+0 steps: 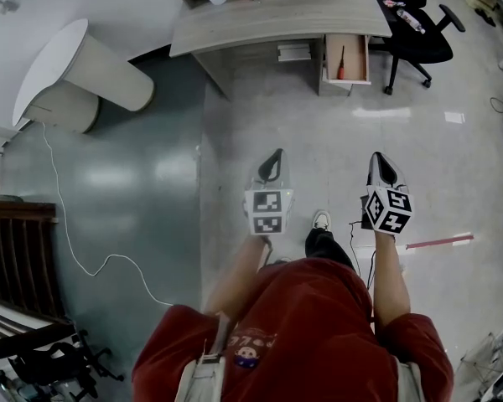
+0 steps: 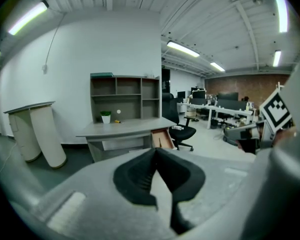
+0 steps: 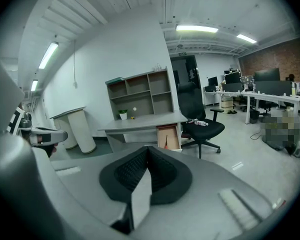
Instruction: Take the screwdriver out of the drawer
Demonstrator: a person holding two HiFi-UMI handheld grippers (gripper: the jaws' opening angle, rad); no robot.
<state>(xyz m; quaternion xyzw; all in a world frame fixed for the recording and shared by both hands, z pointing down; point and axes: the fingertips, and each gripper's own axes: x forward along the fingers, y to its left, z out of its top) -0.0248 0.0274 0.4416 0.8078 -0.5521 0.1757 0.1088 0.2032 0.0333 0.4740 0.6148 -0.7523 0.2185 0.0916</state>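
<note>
red at the handle and thin and dark at the shaft, the screwdriver (image 1: 341, 61) lies lengthwise in the pale wood drawer (image 1: 356, 57). that drawer hangs open under the right end of the grey table (image 1: 268, 19), at the far side of the room. both claws are well apart from it, out over the glossy floor (image 1: 235, 124). the left claw (image 1: 273, 156) and the right claw (image 1: 385, 159) each have their ribbed black pads (image 3: 127, 171) pressed together, with nothing between them.

risks, as i judge them — a claw that arrives closed would only knock the handle, likely round, and roll it against the drawer's wall, so one must open first. the slim shaft gives little to pinch; the thicker handle looks the safer hold. the drawer is narrow with raised walls, so a wide claw could catch its rim. the black chair (image 1: 419, 32) stands just right of the drawer and may crowd the right arm. a white cable (image 1: 67, 224) trails on the floor at the left.
</note>
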